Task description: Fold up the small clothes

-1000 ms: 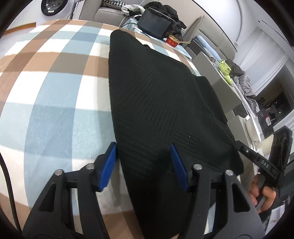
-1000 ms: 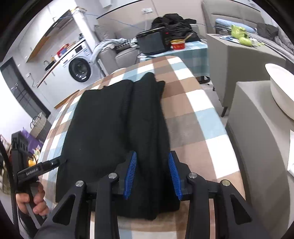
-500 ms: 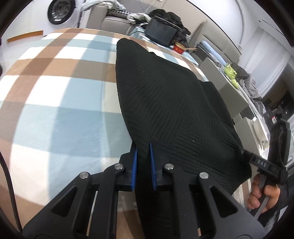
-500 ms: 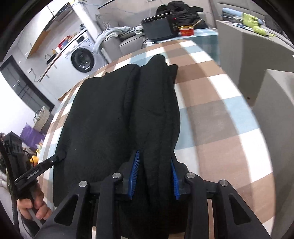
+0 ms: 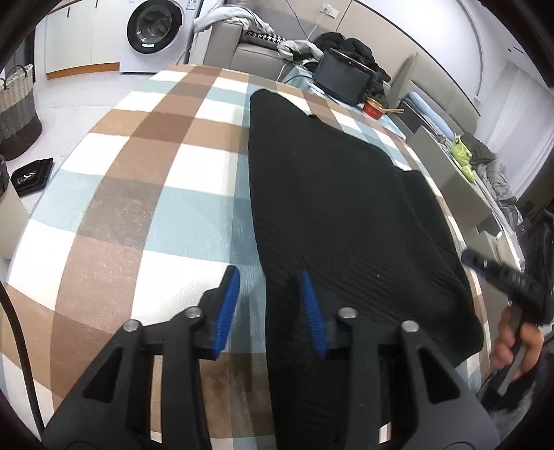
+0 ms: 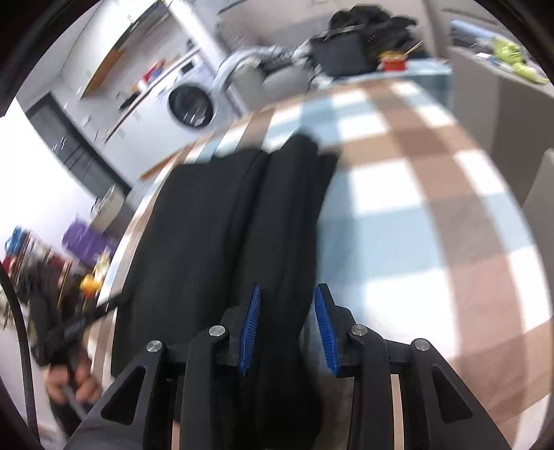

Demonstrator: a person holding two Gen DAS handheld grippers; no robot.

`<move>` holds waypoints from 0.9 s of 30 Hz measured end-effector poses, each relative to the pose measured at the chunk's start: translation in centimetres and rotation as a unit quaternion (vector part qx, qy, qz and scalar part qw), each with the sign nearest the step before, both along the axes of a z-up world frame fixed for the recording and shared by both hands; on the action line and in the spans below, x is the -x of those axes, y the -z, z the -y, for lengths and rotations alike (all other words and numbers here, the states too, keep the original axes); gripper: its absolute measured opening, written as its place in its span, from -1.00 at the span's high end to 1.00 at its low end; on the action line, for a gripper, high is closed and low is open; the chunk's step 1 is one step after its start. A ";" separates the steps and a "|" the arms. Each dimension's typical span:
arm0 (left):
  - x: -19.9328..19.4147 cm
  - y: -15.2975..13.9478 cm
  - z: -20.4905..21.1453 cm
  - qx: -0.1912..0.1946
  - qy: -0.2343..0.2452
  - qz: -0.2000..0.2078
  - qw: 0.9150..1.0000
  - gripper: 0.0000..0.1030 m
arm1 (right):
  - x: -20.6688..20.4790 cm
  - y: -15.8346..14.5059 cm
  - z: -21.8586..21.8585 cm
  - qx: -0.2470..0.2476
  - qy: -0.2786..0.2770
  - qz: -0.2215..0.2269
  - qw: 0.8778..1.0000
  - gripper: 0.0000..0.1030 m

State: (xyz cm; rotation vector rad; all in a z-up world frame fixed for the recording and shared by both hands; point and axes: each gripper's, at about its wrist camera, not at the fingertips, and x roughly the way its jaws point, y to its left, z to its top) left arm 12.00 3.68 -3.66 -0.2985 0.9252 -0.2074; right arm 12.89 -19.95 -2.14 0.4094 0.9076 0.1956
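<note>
Our left tool (image 5: 270,308) is opening: its blue pads (image 5: 228,304) stand apart over the bench (image 5: 138,194), and the left edge of the black garment (image 5: 339,221) runs up between them, with no pad pressing on it. The right-hand pad sits above the cloth and the left-hand pad above bare checked covering, so this tool is released.

Our right tool (image 6: 287,329) shows in its own blurred view with a thick fold of the garment (image 6: 214,242) between its pads (image 6: 249,329). The left pad lies against the cloth; a thin strip of bench (image 6: 432,214) shows between the fold and the right pad, so we cannot tell whether it is clenched on the fold or only straddling it.

The garment lies flat on the bench, long and narrow, running away from us, its right side folded over in a doubled band. The covering is checked in brown, pale blue and white.

In the left view our right hand (image 5: 516,346) grips its handle at the right margin, just off the garment's near right corner. In the right view our left hand (image 6: 72,384) grips its handle at the lower left, beside the garment's left edge.

Beyond the bench stand a washer (image 5: 152,31), a grey sofa (image 5: 249,52) with heaped clothes, and a dark box (image 5: 342,79) beside a red bowl (image 5: 374,107). A basket (image 5: 17,114) stands on the floor at the left.
</note>
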 end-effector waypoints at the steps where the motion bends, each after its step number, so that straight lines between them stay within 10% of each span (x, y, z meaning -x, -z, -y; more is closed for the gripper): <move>1: 0.0 -0.2 -0.1 0.005 0.000 0.003 1.000 0.16 | -0.6 -0.3 0.2 0.003 0.002 0.006 1.000 0.36; 9: 0.2 -0.5 -0.2 0.017 -0.008 0.004 1.000 -0.11 | -6.3 0.6 -1.7 0.007 -0.024 -0.005 1.000 0.45; 14: -0.1 -0.2 -0.2 0.021 -0.011 -0.003 1.000 -0.11 | -7.0 0.3 -3.1 0.024 -0.048 0.018 0.998 0.90; 19: -0.3 0.0 0.1 0.019 -0.010 -0.004 1.000 -0.11 | -7.5 -1.5 -4.2 0.053 -0.071 0.059 0.994 0.91; 24: -0.4 0.4 0.2 0.018 -0.012 -0.009 1.000 -0.11 | -9.2 1.9 -2.0 0.060 -0.033 -0.025 0.997 0.84; 27: -0.5 0.6 0.2 0.021 -0.013 -0.012 1.000 -0.11 | -8.0 0.5 -1.7 0.062 -0.019 -0.001 0.998 0.46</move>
